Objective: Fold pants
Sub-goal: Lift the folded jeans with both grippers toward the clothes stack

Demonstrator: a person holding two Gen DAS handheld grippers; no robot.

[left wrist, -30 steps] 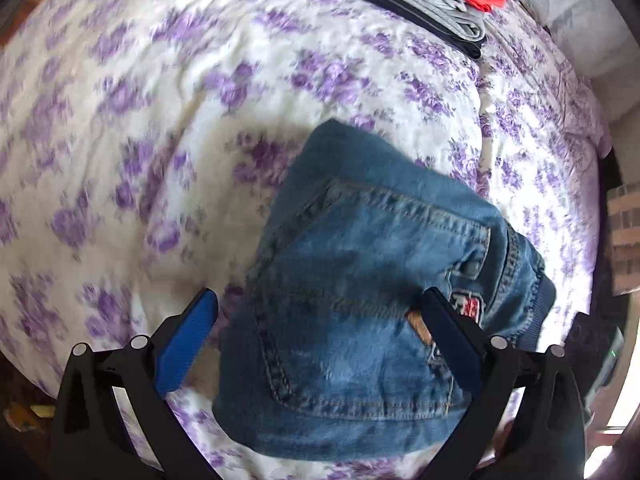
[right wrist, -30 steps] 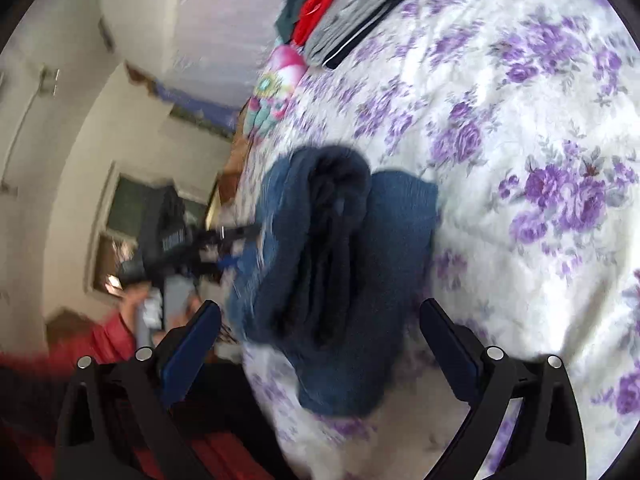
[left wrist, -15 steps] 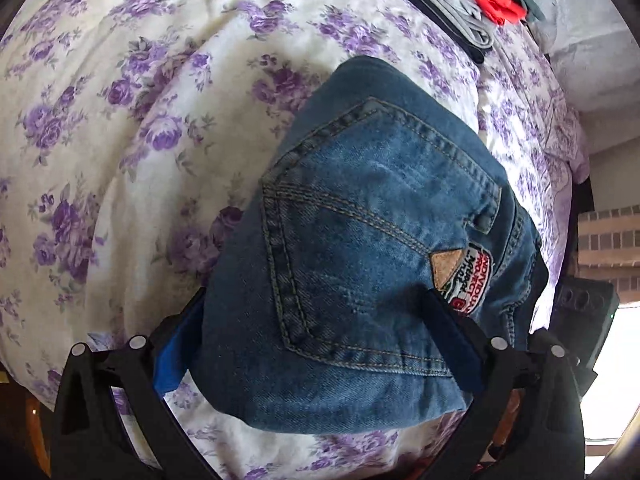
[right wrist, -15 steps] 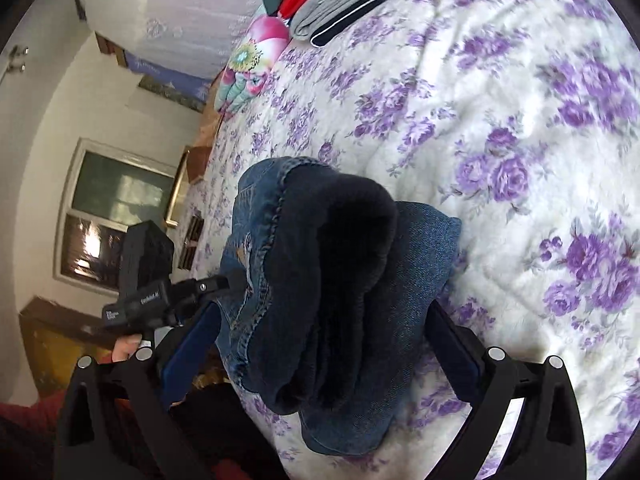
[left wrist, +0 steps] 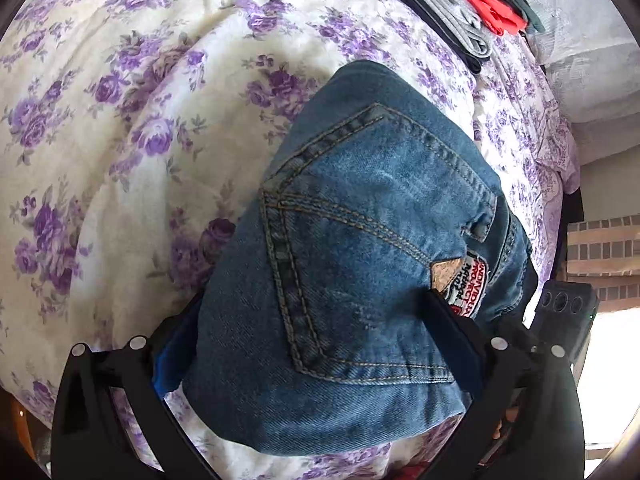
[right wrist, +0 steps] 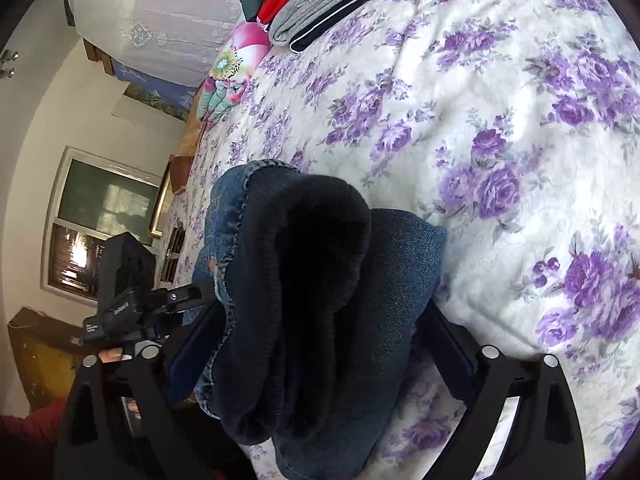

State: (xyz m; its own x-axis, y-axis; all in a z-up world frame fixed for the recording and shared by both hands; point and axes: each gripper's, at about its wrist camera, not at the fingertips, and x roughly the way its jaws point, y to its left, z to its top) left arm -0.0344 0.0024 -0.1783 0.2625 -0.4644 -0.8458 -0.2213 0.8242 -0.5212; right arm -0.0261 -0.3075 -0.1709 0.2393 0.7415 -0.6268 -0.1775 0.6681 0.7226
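Note:
The folded blue jeans [left wrist: 360,248] lie as a thick bundle near the bed's edge, back pocket and red-white label up. In the right wrist view the jeans [right wrist: 320,300] show their folded side with a dark fleece lining. My left gripper [left wrist: 312,344] is open, its fingers spread wide on either side of the bundle's near end. My right gripper [right wrist: 316,348] is open too and straddles the bundle from its side. The left gripper also shows in the right wrist view [right wrist: 160,304], at the jeans' left.
The bed cover [left wrist: 140,120] is white with purple flowers. A stack of folded clothes [left wrist: 460,4], grey, red and dark, lies at the far side; it also shows in the right wrist view [right wrist: 320,4]. A pink pillow [right wrist: 236,64] lies by it. The bed edge is close below.
Both grippers have moved forward over the jeans, so the bundle now sits between the fingers of each. The jeans have stayed folded in place.

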